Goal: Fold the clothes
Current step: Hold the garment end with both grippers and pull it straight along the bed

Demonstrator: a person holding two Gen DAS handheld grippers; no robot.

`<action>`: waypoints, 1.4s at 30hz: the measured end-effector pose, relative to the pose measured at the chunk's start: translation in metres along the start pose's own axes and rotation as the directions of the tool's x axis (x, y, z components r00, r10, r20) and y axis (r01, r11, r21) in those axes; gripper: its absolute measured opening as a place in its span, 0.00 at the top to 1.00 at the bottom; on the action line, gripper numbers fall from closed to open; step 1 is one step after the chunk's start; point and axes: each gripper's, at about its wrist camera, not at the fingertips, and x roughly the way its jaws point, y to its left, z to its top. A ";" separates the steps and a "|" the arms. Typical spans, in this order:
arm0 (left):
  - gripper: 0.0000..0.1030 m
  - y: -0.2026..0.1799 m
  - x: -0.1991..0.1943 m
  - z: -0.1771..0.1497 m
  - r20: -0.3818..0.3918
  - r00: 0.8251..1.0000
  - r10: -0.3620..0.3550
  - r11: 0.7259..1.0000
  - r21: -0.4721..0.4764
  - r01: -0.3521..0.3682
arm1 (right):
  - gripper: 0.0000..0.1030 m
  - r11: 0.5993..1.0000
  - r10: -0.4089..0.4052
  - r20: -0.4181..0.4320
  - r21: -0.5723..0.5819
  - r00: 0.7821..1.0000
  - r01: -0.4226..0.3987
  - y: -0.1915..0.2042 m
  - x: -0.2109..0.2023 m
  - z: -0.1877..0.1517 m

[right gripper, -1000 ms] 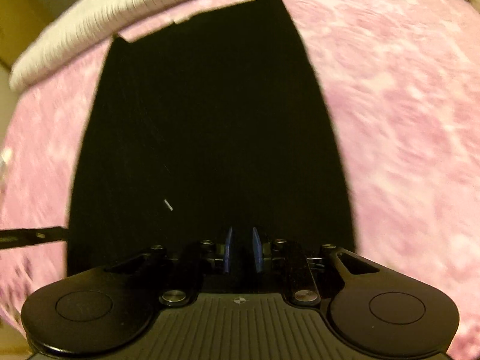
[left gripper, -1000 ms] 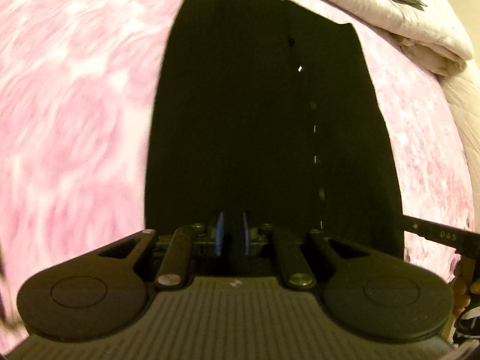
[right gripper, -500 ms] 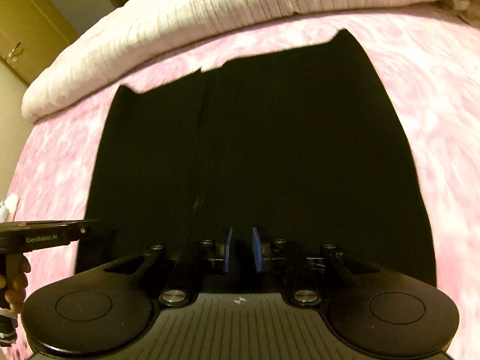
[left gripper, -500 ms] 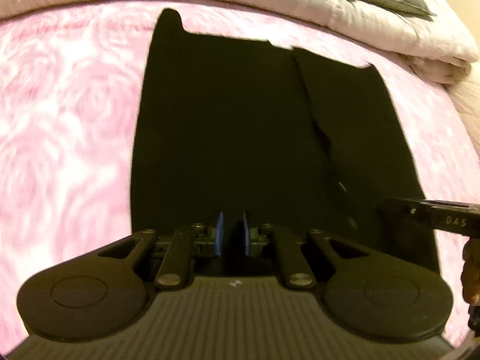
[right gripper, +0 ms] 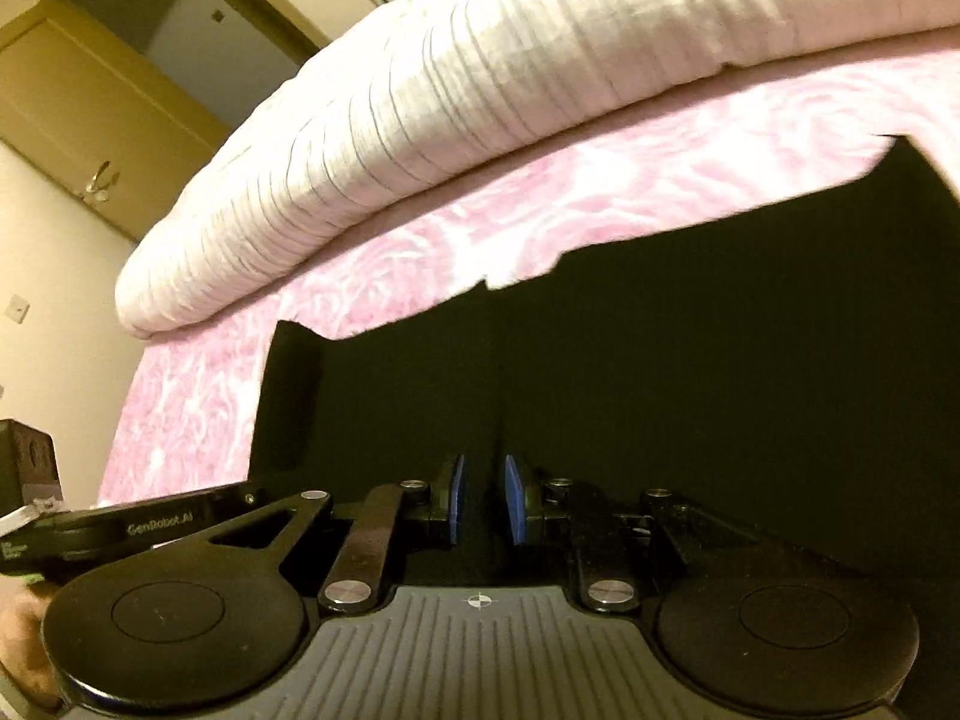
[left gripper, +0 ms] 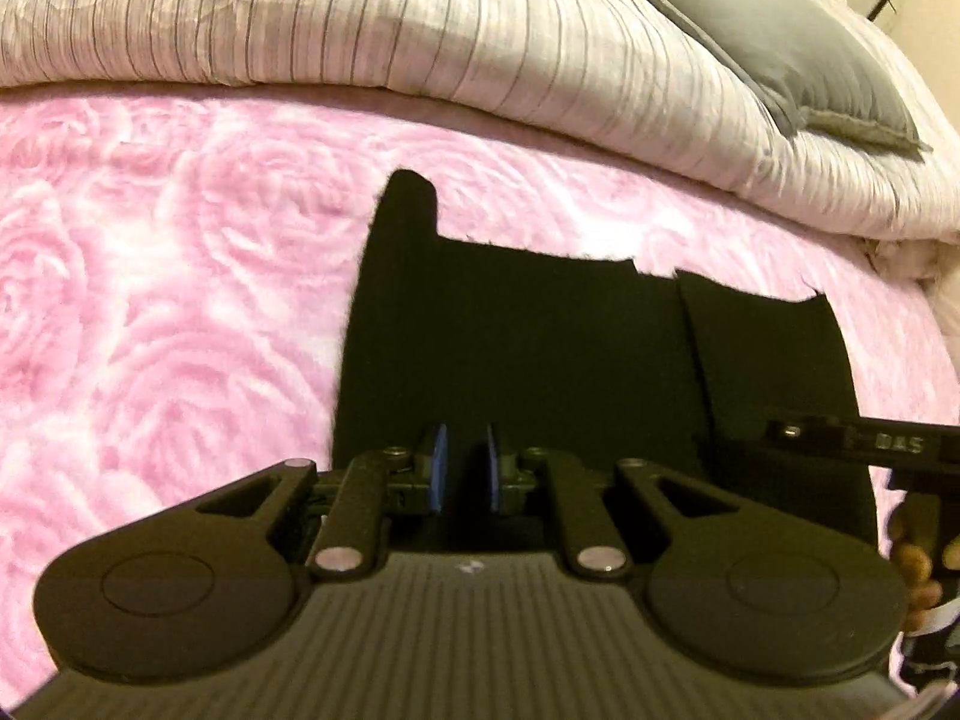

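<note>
A black garment lies spread on the pink rose-pattern bedspread; it also fills the right wrist view. My left gripper is shut on the garment's near edge, blue pads close together with dark cloth between them. My right gripper is shut on the same near edge further right. Each gripper shows in the other's view: the right one at the right edge, the left one at the lower left. A fold line runs up the cloth.
A rolled white striped duvet lies along the far side of the bed, with a grey pillow on it. It also shows in the right wrist view. A wooden wardrobe door stands beyond the bed.
Both grippers have lifted and tilted up while holding the garment's near edge; the cloth now looks shorter and the duvet, pillow and wardrobe have come into view.
</note>
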 end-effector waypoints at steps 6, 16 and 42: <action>0.91 0.006 0.010 0.014 0.017 1.000 -0.015 1.000 -0.017 0.015 | 0.82 0.996 0.042 0.002 0.079 0.999 -0.042 -0.016 0.036 0.012; 0.91 0.009 0.022 0.026 0.039 0.999 -0.031 0.999 -0.027 0.032 | 0.86 0.991 0.099 0.046 0.082 0.994 -0.103 -0.019 0.055 0.032; 0.91 -0.034 -0.027 -0.058 -0.050 0.997 0.056 0.994 0.099 -0.051 | 0.88 0.926 -0.363 -0.071 -0.134 0.929 0.352 -0.026 -0.094 -0.080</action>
